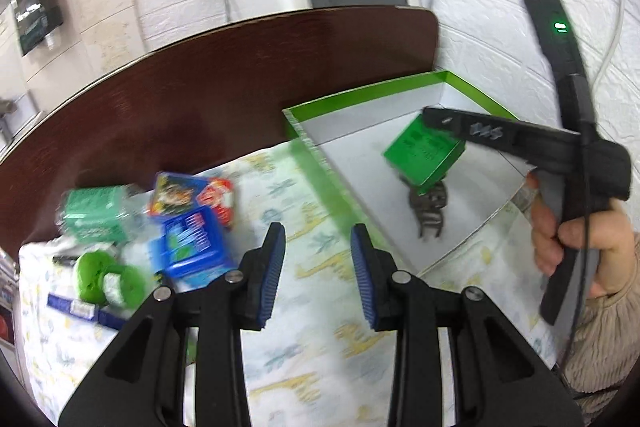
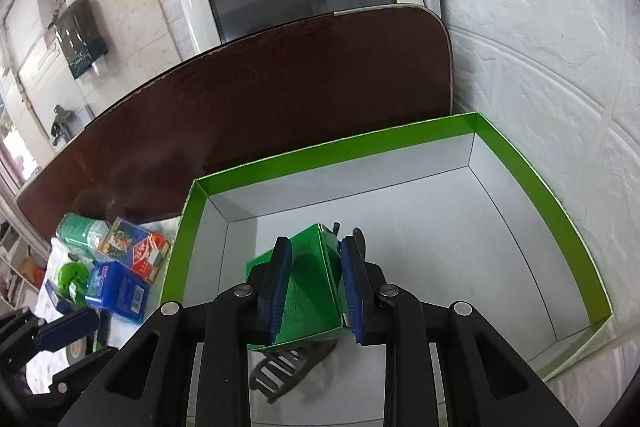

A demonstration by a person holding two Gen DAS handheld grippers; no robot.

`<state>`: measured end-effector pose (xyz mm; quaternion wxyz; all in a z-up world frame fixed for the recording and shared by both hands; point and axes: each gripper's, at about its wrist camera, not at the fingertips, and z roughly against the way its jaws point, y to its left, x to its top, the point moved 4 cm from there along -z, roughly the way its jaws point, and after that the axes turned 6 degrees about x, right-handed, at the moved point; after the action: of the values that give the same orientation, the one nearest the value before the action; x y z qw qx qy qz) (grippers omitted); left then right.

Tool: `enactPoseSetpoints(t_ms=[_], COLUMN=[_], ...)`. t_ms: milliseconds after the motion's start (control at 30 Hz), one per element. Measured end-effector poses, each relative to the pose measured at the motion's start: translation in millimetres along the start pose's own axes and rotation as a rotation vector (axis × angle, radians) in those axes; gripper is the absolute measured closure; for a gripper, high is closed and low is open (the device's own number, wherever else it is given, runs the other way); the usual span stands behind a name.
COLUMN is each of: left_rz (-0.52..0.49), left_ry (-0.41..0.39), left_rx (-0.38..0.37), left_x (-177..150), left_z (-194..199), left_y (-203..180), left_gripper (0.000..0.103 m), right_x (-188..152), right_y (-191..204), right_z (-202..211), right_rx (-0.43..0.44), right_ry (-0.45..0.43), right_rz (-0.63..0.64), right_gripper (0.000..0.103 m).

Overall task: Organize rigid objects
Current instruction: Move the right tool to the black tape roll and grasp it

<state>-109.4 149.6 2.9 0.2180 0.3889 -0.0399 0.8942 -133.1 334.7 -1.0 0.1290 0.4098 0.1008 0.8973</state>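
Left gripper (image 1: 318, 267) jaws apart over patterned cloth (image 1: 320, 347), right gripper (image 1: 430, 163) clamping green box (image 1: 424, 155) above tray (image 1: 360, 99)

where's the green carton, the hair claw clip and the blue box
green carton (image 2: 308, 291), right wrist view, on its front face between the pads
hair claw clip (image 2: 288, 371), right wrist view, on its teeth
blue box (image 1: 192, 247), left wrist view, on its top face

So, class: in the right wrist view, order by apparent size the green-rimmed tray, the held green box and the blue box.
1. Green-rimmed tray
2. Green box, though nearness enlarges it
3. Blue box
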Motion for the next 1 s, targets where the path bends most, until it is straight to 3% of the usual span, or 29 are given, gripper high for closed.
enactPoseSetpoints(t_ms=[133,333,500,700,867,1000], left_rz=[0.096,0.270,0.337,0.363,0.364,0.373], left_ry=[0.005,0.032,0.050,0.059,0.076,0.089], left_rx=[0.066,0.157,0.200,0.171,0.138,0.119], left_x=[-20,-59,-89,-116,-126,-129], left_z=[11,24,34,37,29,20], left_y=[44,115,147,164,170,177], left_gripper=[0.067,0.065,0.066,0.068,0.067,0.067], right_x=[-2,-22,-56,-106,-139,-152], right_y=[22,89,151,212,235,244], right_z=[30,62,51,14,-18,-28], right_rx=[0.042,0.190,0.328,0.415,0.399,0.390], right_ry=[-0.072,-0.061,0.056,0.201,0.325,0.358], right_rz=[0.013,0.133,0.202,0.225,0.186,0.172], right_gripper=[0.078,0.078,0.078,0.078,0.078,0.078])
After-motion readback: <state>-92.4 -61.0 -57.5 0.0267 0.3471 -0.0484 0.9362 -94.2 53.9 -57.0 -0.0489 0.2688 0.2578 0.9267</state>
